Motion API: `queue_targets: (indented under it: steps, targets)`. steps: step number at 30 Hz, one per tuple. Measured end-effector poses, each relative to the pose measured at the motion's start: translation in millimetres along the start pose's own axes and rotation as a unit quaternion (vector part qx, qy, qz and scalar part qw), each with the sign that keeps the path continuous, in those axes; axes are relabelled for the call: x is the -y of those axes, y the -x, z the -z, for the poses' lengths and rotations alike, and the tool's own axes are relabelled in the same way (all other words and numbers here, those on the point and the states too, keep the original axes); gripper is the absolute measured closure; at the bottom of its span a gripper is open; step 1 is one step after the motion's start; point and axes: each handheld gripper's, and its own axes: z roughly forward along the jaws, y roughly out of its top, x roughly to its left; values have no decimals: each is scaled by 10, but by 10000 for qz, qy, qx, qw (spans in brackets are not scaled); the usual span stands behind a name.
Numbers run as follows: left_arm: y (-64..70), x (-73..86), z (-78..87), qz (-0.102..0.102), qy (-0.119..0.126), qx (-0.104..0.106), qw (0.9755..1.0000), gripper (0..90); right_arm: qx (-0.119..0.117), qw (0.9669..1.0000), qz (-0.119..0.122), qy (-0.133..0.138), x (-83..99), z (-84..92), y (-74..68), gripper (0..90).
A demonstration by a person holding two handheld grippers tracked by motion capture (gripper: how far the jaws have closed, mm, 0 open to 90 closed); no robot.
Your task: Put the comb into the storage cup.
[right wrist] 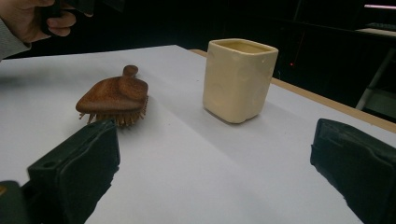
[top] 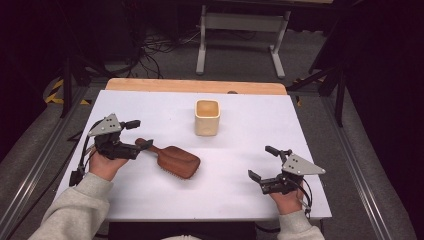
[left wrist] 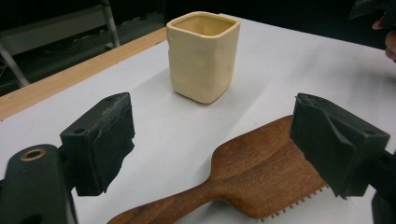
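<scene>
The wooden hairbrush (top: 172, 160) lies bristles-down on the white table (top: 150, 200), left of centre, its long axis running from the handle end at the upper left to the broad head at the lower right in the high view. The left gripper (top: 139, 134) sits at the handle end, jaws spread wide with nothing pressed between them; in the left gripper view the handle passes below and between the two pads without contact that I can confirm. The right gripper (top: 263, 162) rests well apart at the right side of the table, jaws likewise spread and empty. The left hand is plainly the nearer one, and the handle points almost straight at it, so a closing grip across the narrow neck appears the likely next step. The cream square cup (top: 207, 117) stands upright beyond the brush toward the far edge, mouth open and apparently empty, clear of both grippers. Bare table surrounds the brush on all sides; the near edge and left edge lie closest to the left hand
</scene>
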Motion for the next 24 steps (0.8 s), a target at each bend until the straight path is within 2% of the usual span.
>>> queue_targets:
  steps: [4,12,15,18,19,20,22,23,24]
  targets:
    - [-54,-35,-65,34,-126,28,9999,164,-11,10000,8,10,0,2,5,21]
    - [-151,-54,-129,94,-224,19,9997,200,-38,10000,-1,22,0,6,9,21]
    - [-188,-53,-153,58,-287,41,9996,230,-50,10000,-1,24,0,7,9,21]
    - [-206,-64,-181,35,-359,112,9993,323,-61,10000,-1,24,0,3,8,21]
    - [-205,-68,-192,40,-396,141,9991,323,-61,10000,-1,24,0,3,8,21]
    - [-212,-76,-213,-33,-477,158,9987,428,-70,10000,-2,26,0,0,6,21]
    - [-216,-76,-227,-61,-517,162,9985,547,-71,10000,-1,26,-1,1,4,21]
    - [-222,-75,-246,-89,-597,129,9981,547,-76,10000,-2,30,-2,2,2,21]
    - [-227,-72,-260,-85,-658,142,9977,621,-87,10000,-5,35,-3,4,1,21]
